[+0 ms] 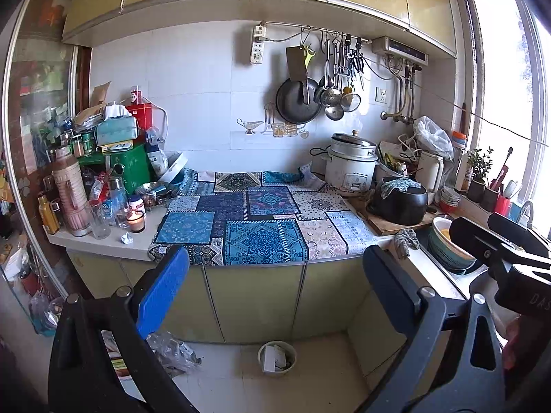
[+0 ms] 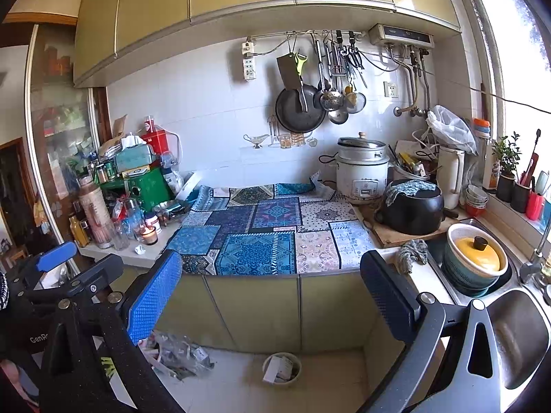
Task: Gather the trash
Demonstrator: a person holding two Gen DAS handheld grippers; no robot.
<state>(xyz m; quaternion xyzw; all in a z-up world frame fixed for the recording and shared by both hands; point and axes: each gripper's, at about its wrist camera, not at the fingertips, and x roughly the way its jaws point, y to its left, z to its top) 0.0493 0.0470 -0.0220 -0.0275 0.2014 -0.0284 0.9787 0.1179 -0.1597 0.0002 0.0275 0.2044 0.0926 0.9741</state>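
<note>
A small round trash bin (image 1: 277, 358) (image 2: 281, 367) stands on the floor against the cabinets, with white packaging inside. A crumpled white paper ball (image 1: 126, 239) (image 2: 139, 249) lies on the counter's left end, beside a lit candle (image 1: 136, 220). Clear plastic wrappers (image 1: 172, 351) (image 2: 179, 351) are heaped on the floor left of the bin. My left gripper (image 1: 275, 292) is open and holds nothing, back from the counter edge. My right gripper (image 2: 272, 292) is open and holds nothing too, level with the left one; the left's blue pad (image 2: 56, 256) shows beside it.
A patchwork cloth (image 1: 255, 220) covers the counter. Bottles, jars and a thermos (image 1: 70, 192) crowd its left end. A rice cooker (image 1: 349, 168) and a black pot (image 1: 399, 203) stand at the right. The sink (image 2: 516, 330) holds a colander with a yellow lid (image 2: 475, 251).
</note>
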